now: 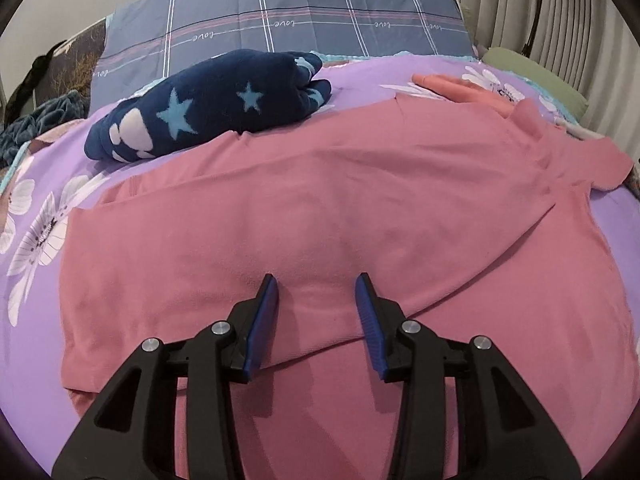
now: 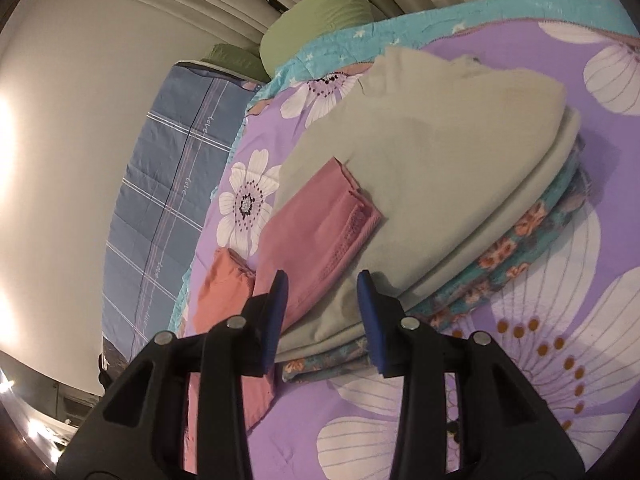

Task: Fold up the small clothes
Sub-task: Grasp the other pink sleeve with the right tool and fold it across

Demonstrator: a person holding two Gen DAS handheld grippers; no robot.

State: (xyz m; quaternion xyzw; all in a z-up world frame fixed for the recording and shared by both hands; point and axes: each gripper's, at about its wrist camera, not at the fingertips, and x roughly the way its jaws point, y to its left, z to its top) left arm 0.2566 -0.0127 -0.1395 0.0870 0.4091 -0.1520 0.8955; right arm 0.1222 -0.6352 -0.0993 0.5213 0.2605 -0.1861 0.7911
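A pink long-sleeved top [image 1: 320, 184] lies spread on the purple floral bedcover [image 1: 40, 216], with a folded edge running across its near part. My left gripper [image 1: 318, 284] hovers open over that near part; the cloth lies flat beneath and nothing is pinched. In the right wrist view, a pink sleeve [image 2: 320, 224] rests with its cuff on a folded grey-green garment [image 2: 420, 152]. My right gripper [image 2: 322, 280] stands open just above the sleeve's near end, pads apart. A salmon sleeve [image 2: 222, 284] lies to its left.
A navy fleece with blue stars [image 1: 208, 108] sits bunched beyond the top at the left. The grey-green garment tops a teal floral piece [image 2: 500, 264]. A blue plaid quilt [image 1: 280, 20] and a green pillow [image 2: 320, 20] lie at the bed's far side, with curtains [image 1: 560, 20] behind.
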